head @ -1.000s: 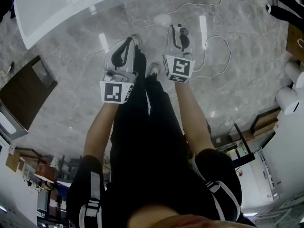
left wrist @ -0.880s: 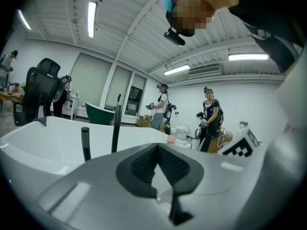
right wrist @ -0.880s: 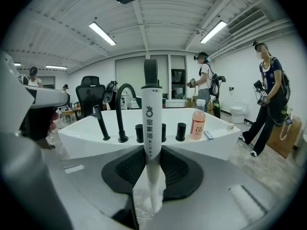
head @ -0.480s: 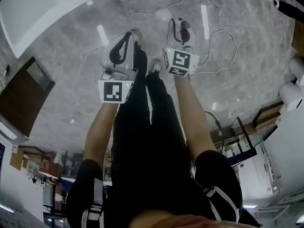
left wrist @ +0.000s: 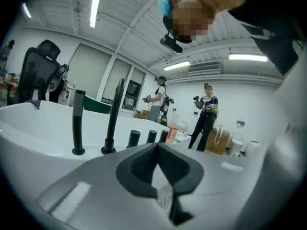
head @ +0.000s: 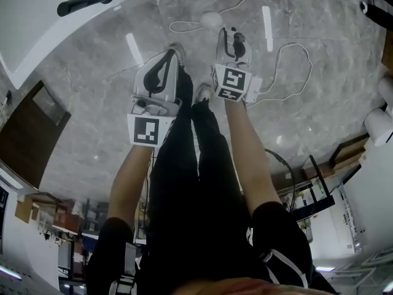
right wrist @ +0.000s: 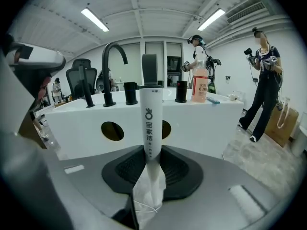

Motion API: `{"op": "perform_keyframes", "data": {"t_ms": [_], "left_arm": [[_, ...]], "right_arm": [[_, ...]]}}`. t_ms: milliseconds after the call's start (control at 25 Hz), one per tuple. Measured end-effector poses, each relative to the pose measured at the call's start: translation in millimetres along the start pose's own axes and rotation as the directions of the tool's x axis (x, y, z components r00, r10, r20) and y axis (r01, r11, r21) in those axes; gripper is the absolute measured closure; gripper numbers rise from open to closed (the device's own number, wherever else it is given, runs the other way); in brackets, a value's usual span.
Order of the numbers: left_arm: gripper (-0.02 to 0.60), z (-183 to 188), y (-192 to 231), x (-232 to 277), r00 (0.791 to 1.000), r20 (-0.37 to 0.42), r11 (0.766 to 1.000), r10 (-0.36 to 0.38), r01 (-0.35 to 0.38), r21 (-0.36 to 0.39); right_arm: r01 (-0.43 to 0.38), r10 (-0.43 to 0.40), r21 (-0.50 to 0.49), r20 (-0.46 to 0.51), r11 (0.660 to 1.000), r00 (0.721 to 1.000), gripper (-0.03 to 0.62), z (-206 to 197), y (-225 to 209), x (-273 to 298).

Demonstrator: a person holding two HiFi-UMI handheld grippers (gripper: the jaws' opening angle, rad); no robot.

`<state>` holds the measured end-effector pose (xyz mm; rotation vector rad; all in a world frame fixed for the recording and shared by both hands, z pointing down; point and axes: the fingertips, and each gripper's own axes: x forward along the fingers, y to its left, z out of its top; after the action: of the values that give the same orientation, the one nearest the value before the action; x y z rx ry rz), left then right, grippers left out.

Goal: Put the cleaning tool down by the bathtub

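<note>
Cleaning tool (right wrist: 149,114) is standing upright between the pads of the right gripper (right wrist: 150,169), which is staying clamped on its lower end, as in the earlier head views. The tool is being held clear of the floor (head: 92,109), just in front of the bathtub (right wrist: 216,123), and is not resting on anything.

Compared with the earlier head views, the bathtub rim and its black bar-shaped fitting (head: 85,2) are now sitting further left and lower in the picture. Both grippers are keeping nearly the same positions. The left gripper (left wrist: 158,150) is keeping its fingers (left wrist: 139,164) pressed together at the tips, with nothing between them.

The tool is showing a smooth white cylindrical shaft with dark printed characters, a flat dark-grey top piece, and crumpled white sheet material gathered at the clamped end. The gripper pads are showing a dark, finely ribbed surface. The bathtub is presenting a glossy white shell with a rounded rim, two round openings in its side panel, matt black cylindrical fittings and an arched black spout (right wrist: 111,71). The floor is showing grey marbled, polished tile that is reflecting light strips, and a thin white cable (head: 288,60) is lying on it in loops.
</note>
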<state>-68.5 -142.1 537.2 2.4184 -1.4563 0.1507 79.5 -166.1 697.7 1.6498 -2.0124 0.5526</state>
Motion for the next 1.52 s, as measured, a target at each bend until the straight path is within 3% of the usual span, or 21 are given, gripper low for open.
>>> {"op": "perform_keyframes", "data": {"t_ms": [400, 760, 1160, 1520], "left_arm": [[0.574, -9.1, 19.2, 14.0, 0.998, 0.044, 0.998, 0.048, -0.046, -0.039], [0.574, -21.4, 21.4, 11.3, 0.999, 0.024, 0.998, 0.042, -0.041, -0.039], [0.574, -23.7, 29.3, 16.3, 0.999, 0.023, 0.998, 0.045, -0.043, -0.055], [0.574, -24.4, 36.5, 14.3, 0.998, 0.022, 0.996, 0.065, -0.063, -0.057]], "right_arm": [[-0.015, 0.012, -0.037, -0.095, 0.999, 0.995, 0.497, -68.1, 1.8, 42.9], [-0.023, 0.022, -0.003, -0.19, 1.0, 0.982, 0.497, -113.0, 5.1, 62.0], [-0.039, 0.028, -0.034, -0.263, 0.999, 0.964, 0.497, -142.0, 2.0, 87.5], [-0.044, 0.037, -0.021, -0.262, 0.999, 0.964, 0.497, -136.5, 1.2, 101.7]]}}
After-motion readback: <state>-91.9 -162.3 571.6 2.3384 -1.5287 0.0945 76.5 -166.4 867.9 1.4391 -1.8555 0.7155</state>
